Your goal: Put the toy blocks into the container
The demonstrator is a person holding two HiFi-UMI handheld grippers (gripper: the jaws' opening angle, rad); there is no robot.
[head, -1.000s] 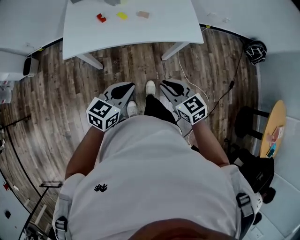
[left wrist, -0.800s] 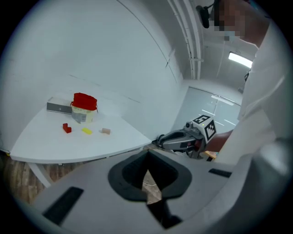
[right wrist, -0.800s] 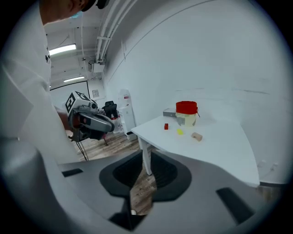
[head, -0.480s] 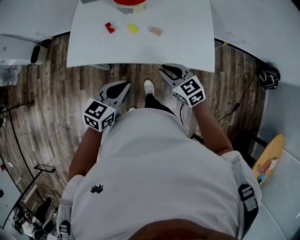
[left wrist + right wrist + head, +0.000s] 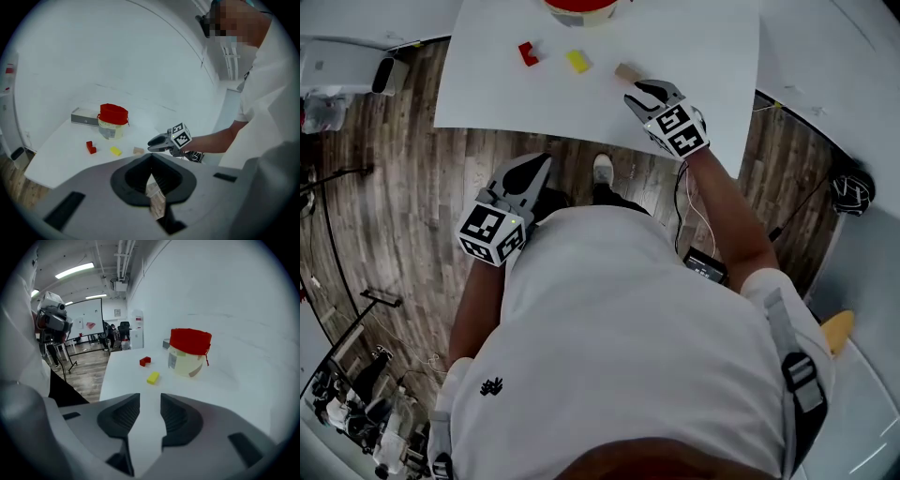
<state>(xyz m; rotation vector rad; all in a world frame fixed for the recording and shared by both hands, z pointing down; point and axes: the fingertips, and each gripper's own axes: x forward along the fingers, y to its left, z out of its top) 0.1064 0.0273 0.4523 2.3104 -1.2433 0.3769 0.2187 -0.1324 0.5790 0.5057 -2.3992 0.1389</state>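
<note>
On the white table lie a red block, a yellow block and a tan block. Behind them stands a cream container with a red top. My right gripper hovers over the table's near edge, just behind the tan block; its jaws are opening and nothing is between them. From the right gripper view the red block, yellow block and container show ahead, while the tan block is hidden. My left gripper hangs shut and empty over the floor, short of the table.
A grey metal box lies behind the container. Under the table edge are the person's shoe and wooden floor. A cable and a small black box lie on the floor at right; a white device stands at left.
The person has stepped up to the table. My right gripper has moved forward from over the floor to over the table edge near the tan block. The left gripper stayed low.
</note>
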